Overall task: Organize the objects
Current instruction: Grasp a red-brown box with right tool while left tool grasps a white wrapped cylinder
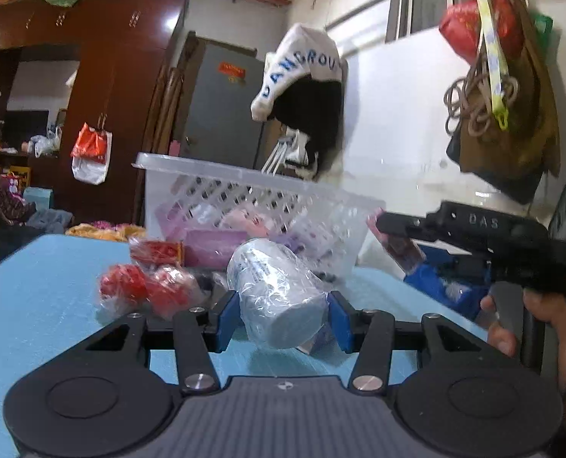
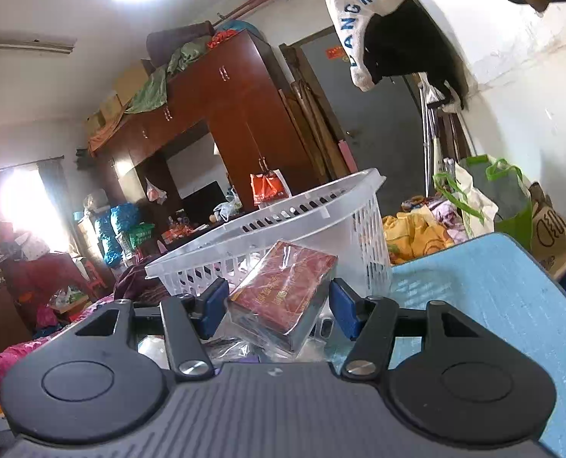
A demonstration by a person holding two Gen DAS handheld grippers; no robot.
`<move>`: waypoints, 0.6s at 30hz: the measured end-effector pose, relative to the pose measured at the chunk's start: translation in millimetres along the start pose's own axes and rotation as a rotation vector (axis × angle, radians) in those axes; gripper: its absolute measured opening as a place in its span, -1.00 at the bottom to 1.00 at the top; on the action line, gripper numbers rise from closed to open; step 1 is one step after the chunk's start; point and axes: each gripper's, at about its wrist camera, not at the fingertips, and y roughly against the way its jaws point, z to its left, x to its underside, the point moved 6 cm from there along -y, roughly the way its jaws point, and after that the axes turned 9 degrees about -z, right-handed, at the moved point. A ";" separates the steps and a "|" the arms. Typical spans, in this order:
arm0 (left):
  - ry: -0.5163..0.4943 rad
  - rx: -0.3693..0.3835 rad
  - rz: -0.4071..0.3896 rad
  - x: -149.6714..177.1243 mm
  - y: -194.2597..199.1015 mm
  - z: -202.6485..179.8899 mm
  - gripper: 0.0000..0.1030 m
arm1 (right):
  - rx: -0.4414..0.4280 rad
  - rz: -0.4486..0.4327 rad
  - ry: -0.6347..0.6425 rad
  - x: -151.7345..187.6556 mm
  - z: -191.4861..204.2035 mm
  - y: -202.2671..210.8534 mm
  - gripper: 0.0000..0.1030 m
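Plastic-wrapped white cup (image 1: 279, 294) tilted; red box (image 2: 283, 290) before basket (image 2: 267, 229).

Both views are taken low over the blue table top (image 1: 34, 297), each from behind its own fingers. The left wrist view is aimed at the white basket (image 1: 244, 191), seen close, with the white wall and window beyond. The right wrist view is aimed across the basket (image 2: 302, 213) toward the brown wardrobe (image 2: 244, 114). Basket, table, wardrobe (image 1: 103, 76) and hanging white cap (image 1: 302, 65) are shared.
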 end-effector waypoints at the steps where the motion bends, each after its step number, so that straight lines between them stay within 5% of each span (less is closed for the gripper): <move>1: -0.001 0.002 -0.012 -0.8 1.1 1.8 0.04 | 0.001 -0.004 0.011 0.0 2.1 0.9 0.19; 18: 0.016 0.017 -0.081 -17.5 9.9 12.7 0.05 | 0.021 -0.138 0.168 -10.0 22.3 22.6 0.18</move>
